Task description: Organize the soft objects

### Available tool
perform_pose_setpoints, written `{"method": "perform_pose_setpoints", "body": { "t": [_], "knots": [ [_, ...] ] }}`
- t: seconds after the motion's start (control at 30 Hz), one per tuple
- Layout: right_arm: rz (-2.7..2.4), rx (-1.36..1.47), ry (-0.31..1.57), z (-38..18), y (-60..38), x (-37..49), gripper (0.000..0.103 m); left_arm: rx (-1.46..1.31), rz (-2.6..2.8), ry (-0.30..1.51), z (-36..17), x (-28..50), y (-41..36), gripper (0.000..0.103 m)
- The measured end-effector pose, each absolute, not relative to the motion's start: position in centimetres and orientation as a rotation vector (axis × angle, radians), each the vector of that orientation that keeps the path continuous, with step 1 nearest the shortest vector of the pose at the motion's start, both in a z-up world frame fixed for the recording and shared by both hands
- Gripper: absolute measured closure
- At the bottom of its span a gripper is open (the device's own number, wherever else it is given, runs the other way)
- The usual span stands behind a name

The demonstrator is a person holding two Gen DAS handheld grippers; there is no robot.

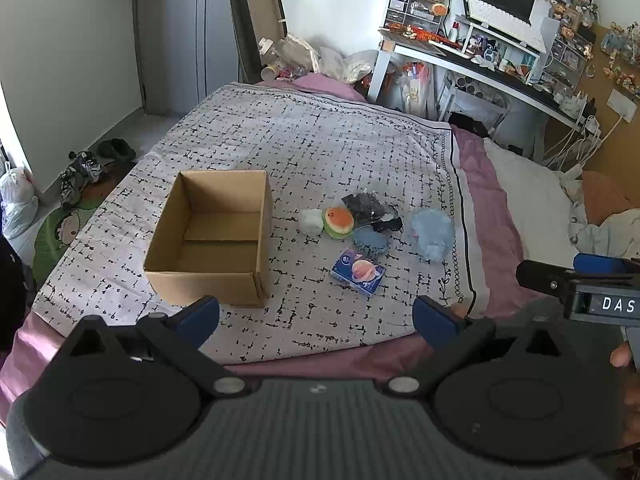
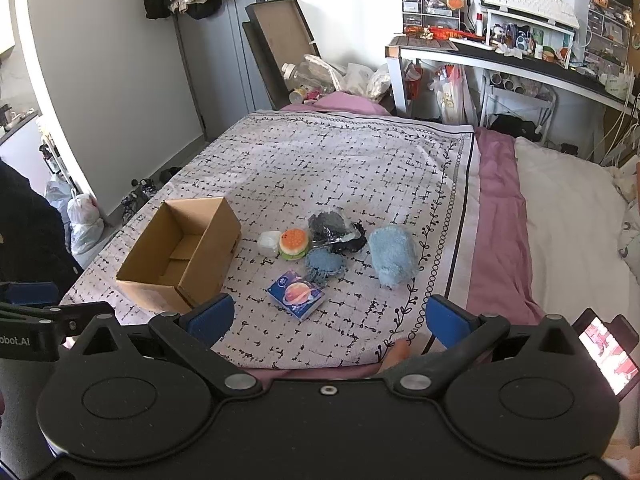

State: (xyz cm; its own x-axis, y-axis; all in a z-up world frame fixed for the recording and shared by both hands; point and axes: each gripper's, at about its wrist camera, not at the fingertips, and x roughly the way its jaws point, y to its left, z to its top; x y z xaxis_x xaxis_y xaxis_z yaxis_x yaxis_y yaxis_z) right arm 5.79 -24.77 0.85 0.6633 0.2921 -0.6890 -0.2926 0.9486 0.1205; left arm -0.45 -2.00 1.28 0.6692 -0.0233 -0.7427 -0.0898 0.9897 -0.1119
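Both tongs wide and empty, left gripper (image 1: pixel 316 314) and right gripper (image 2: pixel 330 318) hanging back at the bed's near edge. The box (image 1: pixel 212 240) sits empty at ten o'clock; the soft things cluster at one o'clock, burger (image 1: pixel 339 221) beside the white lump (image 1: pixel 312 222), blue plush (image 1: pixel 434 234) furthest right. Smart play: take the outermost piece first, pinch its middle, lift clear of the neighbours.
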Motion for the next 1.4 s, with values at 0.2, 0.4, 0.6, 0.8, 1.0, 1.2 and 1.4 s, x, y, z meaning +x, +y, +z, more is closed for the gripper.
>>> {"method": "perform_pose_setpoints", "body": {
  "t": [0.2,0.4,0.6,0.8,1.0,1.2,1.4],
  "knots": [
    [0.333,0.003,0.794,0.0,-24.7,6.9,0.0,-0.14,0.039,0.847,1.0,0.7,-1.9,0.001],
    [0.336,0.013,0.817,-0.9,-24.8,8.3,0.0,-0.164,0.033,0.857,0.4,2.2,-1.7,0.001],
    [0.331,0.034,0.845,-1.9,-24.8,10.1,0.0,-0.189,0.041,0.875,-0.4,4.0,-1.5,0.001],
    [0.336,0.08,0.88,-3.0,-25.1,11.9,0.0,-0.218,0.034,0.894,-1.5,5.8,-1.5,0.001],
    [0.354,0.136,0.908,-4.2,-25.2,13.6,0.0,-0.232,0.032,0.915,-2.7,7.9,-1.9,0.001],
    [0.35,0.233,0.952,-5.5,-25.5,15.6,0.0,-0.258,0.042,0.934,-4.2,10.0,-2.5,0.001],
    [0.329,0.331,0.993,-7.4,-25.8,18.1,0.009,-0.31,0.06,0.978,-6.4,12.3,-2.5,0.004]
  ]
}}
